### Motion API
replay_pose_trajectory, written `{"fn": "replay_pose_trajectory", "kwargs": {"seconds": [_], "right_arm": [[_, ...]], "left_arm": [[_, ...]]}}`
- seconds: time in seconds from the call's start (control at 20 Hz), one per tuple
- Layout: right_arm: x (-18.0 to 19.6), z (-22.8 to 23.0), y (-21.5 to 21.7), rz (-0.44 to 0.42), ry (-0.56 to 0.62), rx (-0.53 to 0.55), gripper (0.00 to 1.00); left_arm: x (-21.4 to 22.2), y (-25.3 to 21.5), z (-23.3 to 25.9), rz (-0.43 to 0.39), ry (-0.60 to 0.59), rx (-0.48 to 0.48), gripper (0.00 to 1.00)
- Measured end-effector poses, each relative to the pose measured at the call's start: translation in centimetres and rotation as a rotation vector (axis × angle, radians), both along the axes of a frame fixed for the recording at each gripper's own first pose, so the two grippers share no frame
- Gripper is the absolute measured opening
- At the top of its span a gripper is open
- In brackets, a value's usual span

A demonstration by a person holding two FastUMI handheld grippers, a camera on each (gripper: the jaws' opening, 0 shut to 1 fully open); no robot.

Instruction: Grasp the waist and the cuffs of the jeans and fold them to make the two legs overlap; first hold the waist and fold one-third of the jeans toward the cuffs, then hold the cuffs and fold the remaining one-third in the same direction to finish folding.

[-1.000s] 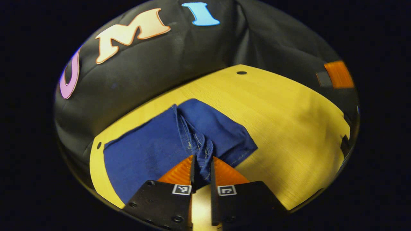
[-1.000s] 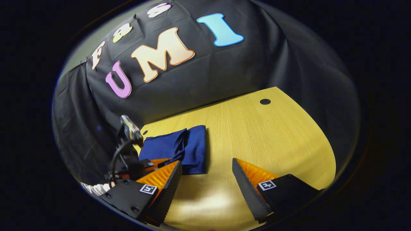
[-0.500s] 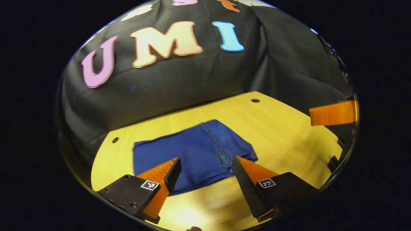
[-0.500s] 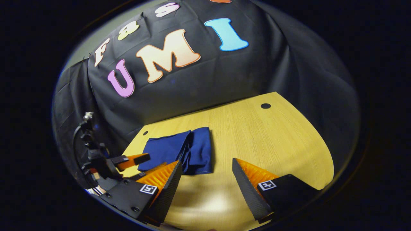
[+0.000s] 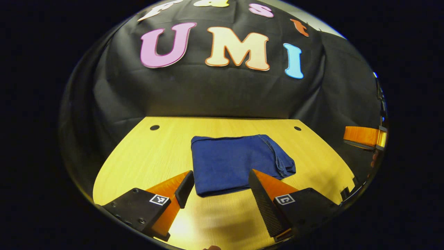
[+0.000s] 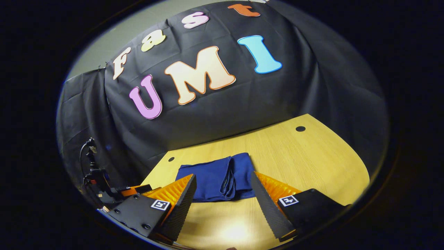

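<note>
Lying folded on wooden table (image 5: 138, 152): jeans (image 5: 236, 161), blue denim, compact rectangle, stitched seam along one edge. Left gripper (image 5: 218, 184) just short of jeans, fingers spread, empty. Right gripper (image 6: 223, 191) likewise spread, empty. Table pale-grained with small round holes; black cloth wall behind.

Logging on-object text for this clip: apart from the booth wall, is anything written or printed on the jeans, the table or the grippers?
No readable words, brands or numbers.
jeans: plain fabric, no legible label.
table: bare wood, nothing printed.
left gripper: square coded markers, patterns rather than text.
right gripper: the same kind of marker, no text.
</note>
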State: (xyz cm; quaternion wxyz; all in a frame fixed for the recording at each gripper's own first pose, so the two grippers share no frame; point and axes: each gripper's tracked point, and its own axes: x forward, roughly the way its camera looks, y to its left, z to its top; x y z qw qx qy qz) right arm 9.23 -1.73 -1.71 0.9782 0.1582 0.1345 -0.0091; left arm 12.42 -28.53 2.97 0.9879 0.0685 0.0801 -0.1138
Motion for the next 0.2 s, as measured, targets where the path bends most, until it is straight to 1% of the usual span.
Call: {"fn": "replay_pose_trajectory", "kwargs": {"seconds": [0.2], "right_arm": [[-0.5, 0.7, 2.4, 0.017, -0.028, 0.002, 0.98]], "left_arm": [[-0.2, -0.4, 0.2, -0.049, 0.007, -0.043, 0.94]]}}
